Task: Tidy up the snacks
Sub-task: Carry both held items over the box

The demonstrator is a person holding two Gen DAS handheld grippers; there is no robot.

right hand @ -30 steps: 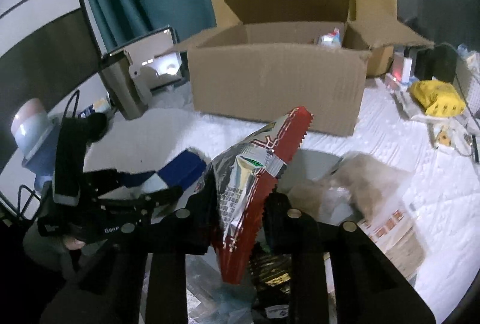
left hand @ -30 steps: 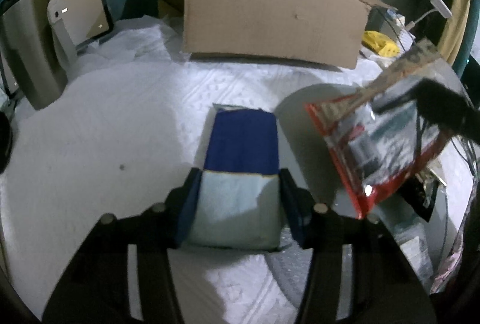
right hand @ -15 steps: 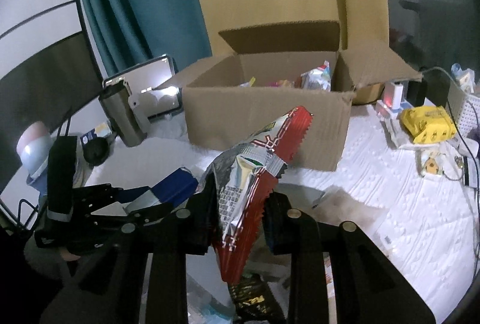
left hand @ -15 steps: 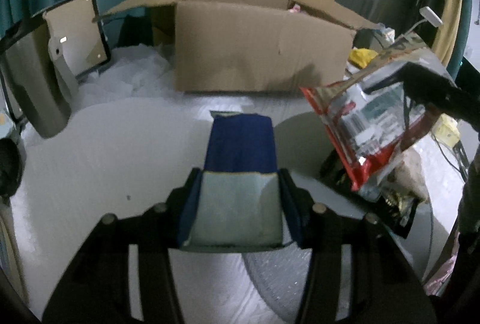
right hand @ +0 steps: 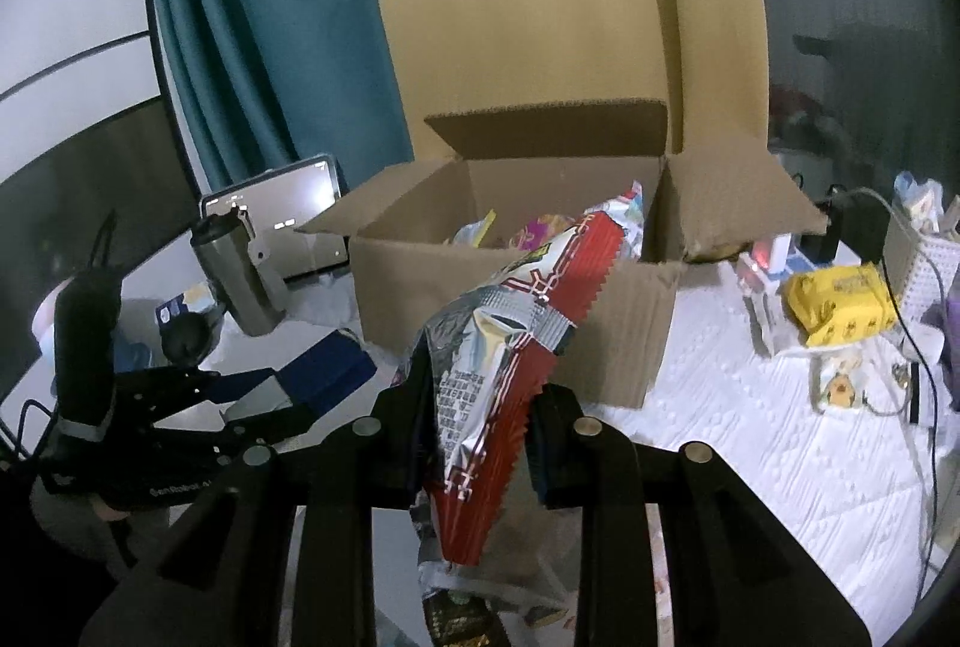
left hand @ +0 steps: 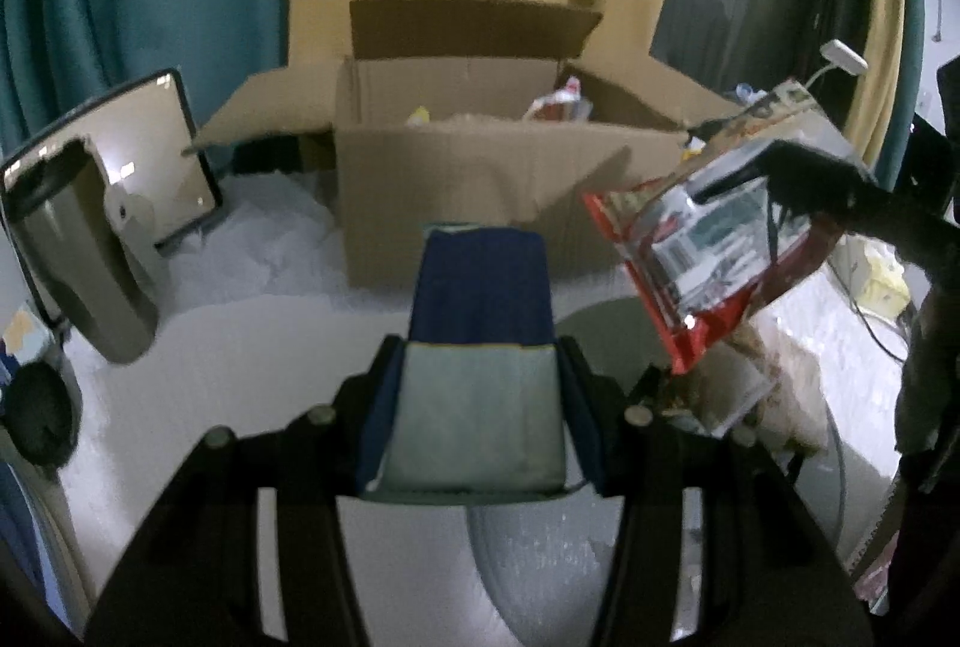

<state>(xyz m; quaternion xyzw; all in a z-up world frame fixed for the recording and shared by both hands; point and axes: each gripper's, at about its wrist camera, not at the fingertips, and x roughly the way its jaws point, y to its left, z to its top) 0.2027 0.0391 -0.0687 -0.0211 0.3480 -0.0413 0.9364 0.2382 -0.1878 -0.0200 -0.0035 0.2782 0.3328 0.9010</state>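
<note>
My left gripper (left hand: 477, 377) is shut on a blue and pale grey snack box (left hand: 480, 323), held above the white table, pointing at the open cardboard box (left hand: 480, 191). My right gripper (right hand: 477, 407) is shut on a red and silver snack bag (right hand: 510, 347), held upright in front of the same cardboard box (right hand: 516, 311). The bag also shows in the left wrist view (left hand: 714, 245), to the right of the blue box. The left gripper with the blue box shows in the right wrist view (right hand: 300, 383), lower left. Several snack packets (right hand: 540, 227) lie inside the cardboard box.
A steel tumbler (right hand: 231, 275) and a tablet (right hand: 282, 209) stand left of the cardboard box. A yellow packet (right hand: 840, 299), cables and small items lie on the right. More snack packets (left hand: 744, 389) lie under the red bag on a round grey tray (left hand: 600, 323).
Both grippers have risen with their snacks and tilted up toward the cardboard box. Its open inside and contents now show in both views.
</note>
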